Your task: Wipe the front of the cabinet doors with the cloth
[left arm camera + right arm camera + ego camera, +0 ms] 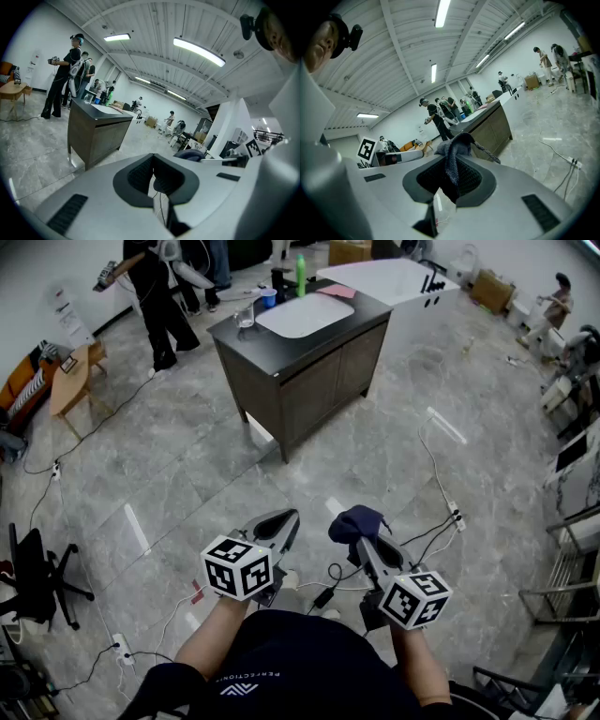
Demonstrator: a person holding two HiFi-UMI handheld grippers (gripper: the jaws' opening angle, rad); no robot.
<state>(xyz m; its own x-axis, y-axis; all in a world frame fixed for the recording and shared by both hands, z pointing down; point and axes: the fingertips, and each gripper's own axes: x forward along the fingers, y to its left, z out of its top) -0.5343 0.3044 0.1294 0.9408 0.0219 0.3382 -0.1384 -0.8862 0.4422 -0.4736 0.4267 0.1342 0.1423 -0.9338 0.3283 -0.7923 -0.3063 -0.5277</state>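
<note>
My right gripper is clamped on a dark blue-grey knitted cloth. In the right gripper view the cloth is pinched between the two black pads. A bunch of it rises above the jaw tips and a loose strand trails off to the right. My left gripper has its jaws together with nothing between them. The left gripper view shows the pads meeting at the tip, with only a thin slit lower down through which I see floor and a cable.

I hold both grippers close in front of my body, side by side and slightly apart, over the grey marble-patterned floor.

The dark brown wooden cabinet stands well apart from both grippers, further up the head view. One corner is turned towards me, and its two front doors are closed. It has a dark top with a white oval basin set into it. A green bottle, a clear glass and a blue cup stand along the far edge.

A person in black clothing stands beyond the cabinet to the left. White cables run across the floor to my right.
</note>
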